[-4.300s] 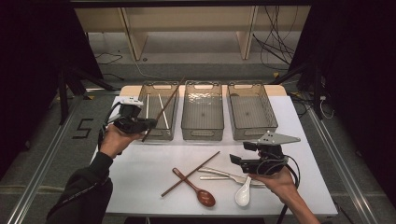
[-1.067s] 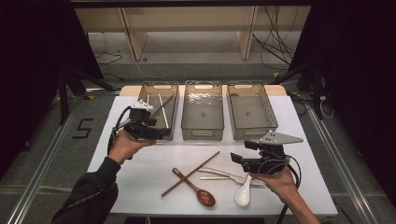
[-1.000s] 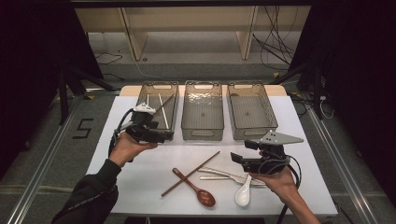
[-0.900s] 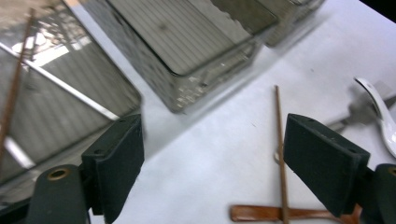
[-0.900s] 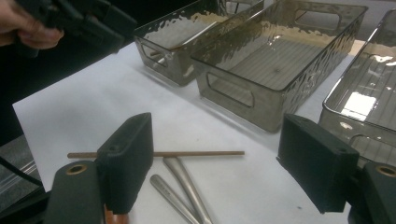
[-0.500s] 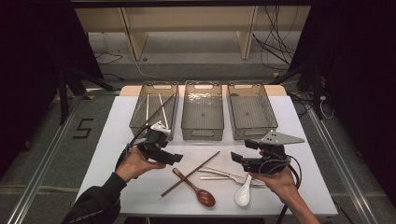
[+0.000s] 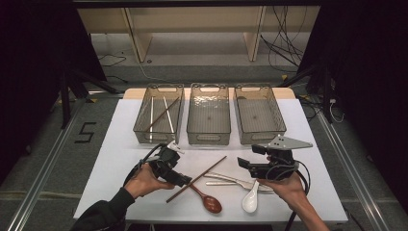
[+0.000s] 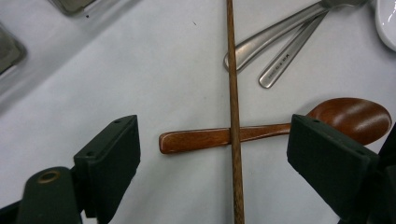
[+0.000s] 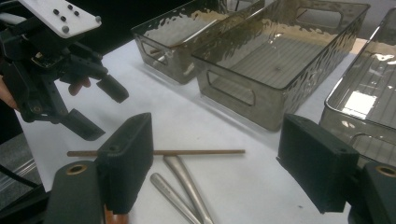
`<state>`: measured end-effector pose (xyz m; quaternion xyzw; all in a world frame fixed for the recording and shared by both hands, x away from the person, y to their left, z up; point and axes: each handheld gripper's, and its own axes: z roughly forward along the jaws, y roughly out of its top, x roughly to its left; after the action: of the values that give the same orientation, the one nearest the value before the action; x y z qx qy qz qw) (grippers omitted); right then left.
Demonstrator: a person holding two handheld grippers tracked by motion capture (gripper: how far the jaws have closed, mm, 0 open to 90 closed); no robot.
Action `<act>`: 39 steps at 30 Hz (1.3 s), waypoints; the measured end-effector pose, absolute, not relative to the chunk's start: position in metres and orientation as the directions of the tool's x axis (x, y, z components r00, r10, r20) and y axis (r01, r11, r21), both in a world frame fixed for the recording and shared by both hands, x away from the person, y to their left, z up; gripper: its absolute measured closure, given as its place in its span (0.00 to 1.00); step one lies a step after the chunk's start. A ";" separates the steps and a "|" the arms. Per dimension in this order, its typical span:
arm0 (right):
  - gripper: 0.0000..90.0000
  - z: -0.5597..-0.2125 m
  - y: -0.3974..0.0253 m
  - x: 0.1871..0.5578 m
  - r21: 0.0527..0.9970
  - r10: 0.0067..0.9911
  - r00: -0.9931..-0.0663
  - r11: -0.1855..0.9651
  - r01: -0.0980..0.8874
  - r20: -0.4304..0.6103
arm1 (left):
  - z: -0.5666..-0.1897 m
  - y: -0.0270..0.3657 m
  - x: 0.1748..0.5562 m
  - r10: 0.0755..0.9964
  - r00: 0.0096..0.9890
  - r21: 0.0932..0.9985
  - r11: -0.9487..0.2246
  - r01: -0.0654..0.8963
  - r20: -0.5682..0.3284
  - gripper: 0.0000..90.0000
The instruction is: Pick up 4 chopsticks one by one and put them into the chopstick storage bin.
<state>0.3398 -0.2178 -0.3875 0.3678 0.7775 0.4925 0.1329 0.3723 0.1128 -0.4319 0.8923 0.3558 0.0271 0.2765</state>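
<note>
1. the left gripper (image 7: 180, 179) is held low over the table, jaws spread wide to either side of the brown chopstick (image 8: 233, 121), gripping nothing.
2. that chopstick lies on the white table (image 7: 110, 144), crossing over the handle of the wooden spoon (image 8: 280, 126).
3. the right gripper (image 7: 245, 164) hovers above the metal cutlery (image 7: 231, 180), jaws spread and empty.
4. the white spoon (image 7: 250, 198) is partly hidden under the right hand (image 7: 284, 185).
5. the left bin (image 7: 159, 113) holds chopsticks; the middle bin (image 7: 208, 113) and right bin (image 7: 259, 113) look empty.
</note>
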 end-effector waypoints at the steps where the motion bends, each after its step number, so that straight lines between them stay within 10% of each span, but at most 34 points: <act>1: 0.30 -0.387 -0.217 0.339 0.863 0.702 -0.695 0.246 0.440 0.154 | -0.432 0.113 0.372 0.647 0.748 0.509 -0.599 0.618 -0.146 0.19; 39: 0.30 -0.390 -0.218 0.341 0.859 0.703 -0.695 0.255 0.443 0.150 | -0.465 0.098 0.360 0.561 0.818 0.341 -0.749 0.568 -0.129 0.75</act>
<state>0.3412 -0.2184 -0.3896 0.3669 0.7809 0.4878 0.1330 0.3603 0.0981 -0.4647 0.9352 0.3016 -0.0091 0.1852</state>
